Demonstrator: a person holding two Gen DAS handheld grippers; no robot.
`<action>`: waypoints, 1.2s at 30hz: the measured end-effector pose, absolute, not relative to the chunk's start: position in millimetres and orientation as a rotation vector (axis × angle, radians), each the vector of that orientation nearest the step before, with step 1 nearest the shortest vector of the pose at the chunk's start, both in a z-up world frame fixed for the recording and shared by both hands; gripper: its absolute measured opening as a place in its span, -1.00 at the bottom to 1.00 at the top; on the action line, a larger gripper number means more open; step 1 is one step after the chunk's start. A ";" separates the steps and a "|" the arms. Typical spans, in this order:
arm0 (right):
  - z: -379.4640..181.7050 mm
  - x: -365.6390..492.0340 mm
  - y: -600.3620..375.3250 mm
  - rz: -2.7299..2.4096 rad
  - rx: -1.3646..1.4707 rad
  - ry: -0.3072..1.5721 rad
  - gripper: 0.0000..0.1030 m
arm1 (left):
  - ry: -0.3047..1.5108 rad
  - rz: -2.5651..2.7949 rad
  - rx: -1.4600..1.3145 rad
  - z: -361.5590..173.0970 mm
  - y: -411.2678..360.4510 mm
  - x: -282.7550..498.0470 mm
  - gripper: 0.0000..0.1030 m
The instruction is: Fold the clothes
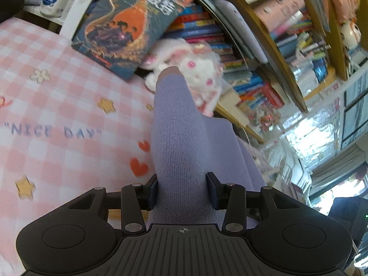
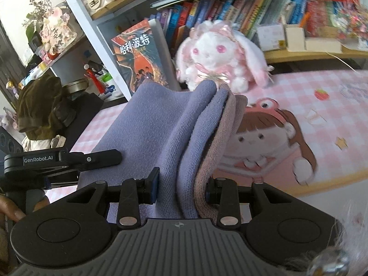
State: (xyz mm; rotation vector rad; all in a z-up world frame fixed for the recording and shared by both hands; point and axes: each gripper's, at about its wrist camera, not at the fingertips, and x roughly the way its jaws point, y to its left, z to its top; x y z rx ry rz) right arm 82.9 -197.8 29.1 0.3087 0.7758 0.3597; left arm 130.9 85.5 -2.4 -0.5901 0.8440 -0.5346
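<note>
A lavender knit garment (image 1: 177, 138) runs forward from my left gripper (image 1: 182, 194), whose pads are shut on a thick fold of it, lifted above the pink checked mat (image 1: 57, 105). In the right wrist view the same lavender garment (image 2: 156, 126), with a mauve-pink layer (image 2: 220, 142) on its right side, is bunched between the pads of my right gripper (image 2: 182, 189), which is shut on it. The left gripper (image 2: 57, 161) shows at the left of that view, beside the cloth's left edge.
A white and pink plush rabbit (image 2: 218, 55) and a propped book (image 2: 140, 53) stand at the back of the mat (image 2: 322, 119). Bookshelves (image 2: 253, 7) rise behind them. A dark garment heap (image 2: 43, 105) lies at the left. The shelves (image 1: 287, 46) are close on the right in the left wrist view.
</note>
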 end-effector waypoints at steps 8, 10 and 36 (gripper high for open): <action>22.2 152.3 -162.3 0.388 0.282 0.781 -0.37 | 0.841 -0.478 -0.628 -18.8 113.6 191.3 -0.21; 18.9 165.9 -155.6 0.400 0.282 0.786 -0.37 | 0.841 -0.464 -0.628 -20.9 120.2 197.4 -0.21; -4.8 185.8 -176.3 0.280 0.452 0.796 0.34 | 0.824 -0.319 -0.444 -16.6 121.1 188.8 -0.02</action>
